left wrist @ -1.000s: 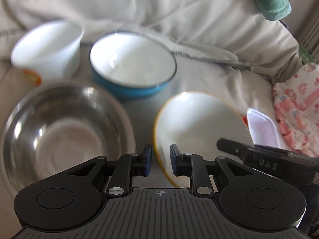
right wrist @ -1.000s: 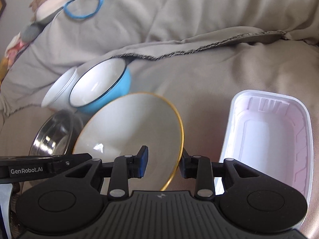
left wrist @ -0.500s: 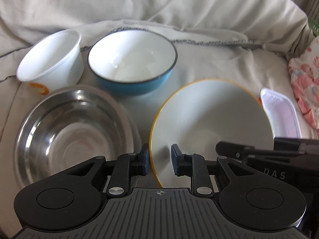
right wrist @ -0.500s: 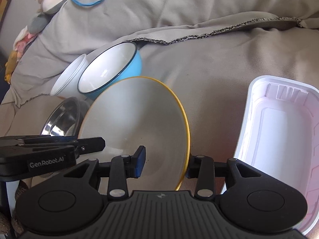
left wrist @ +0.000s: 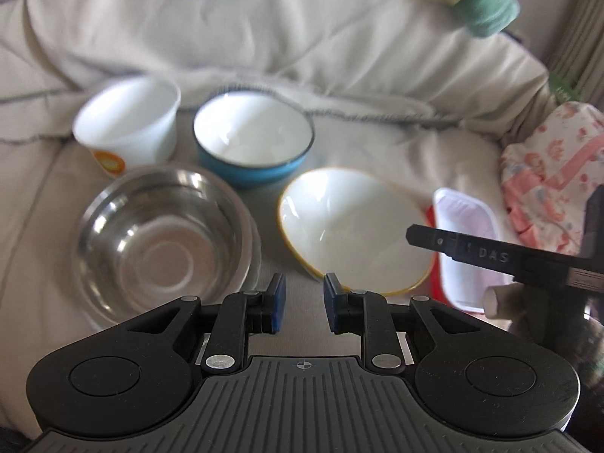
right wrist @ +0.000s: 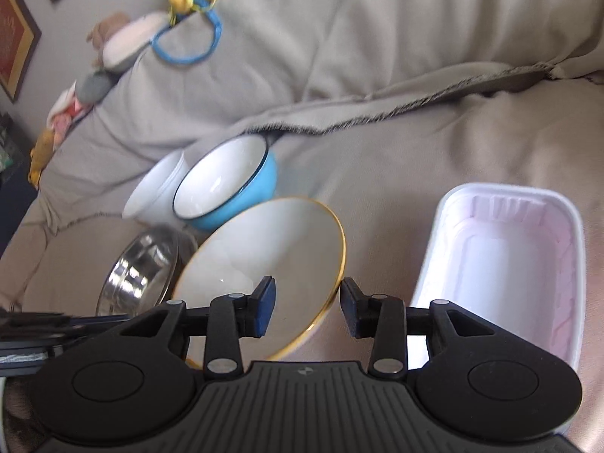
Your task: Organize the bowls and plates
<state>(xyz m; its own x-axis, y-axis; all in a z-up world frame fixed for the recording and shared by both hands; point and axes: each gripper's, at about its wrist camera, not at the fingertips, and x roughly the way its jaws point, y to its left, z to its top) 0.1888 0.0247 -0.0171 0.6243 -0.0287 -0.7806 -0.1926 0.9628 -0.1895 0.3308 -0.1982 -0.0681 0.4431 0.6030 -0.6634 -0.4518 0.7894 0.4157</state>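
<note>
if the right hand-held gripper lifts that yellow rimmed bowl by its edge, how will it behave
The yellow-rimmed bowl looks glazed and glossy, so its thin rim may slip between the pads of the right hand-held gripper. It is wide and shallow and sits tilted on the soft sofa cover, so an edge grip will likely let it swing. It looks rigid and probably chips if dropped.

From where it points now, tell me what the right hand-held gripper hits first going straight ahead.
The right hand-held gripper is open, and the yellow-rimmed bowl's near rim already sits between its fingers, so the bowl comes first. The white tray lies off to the right.
</note>
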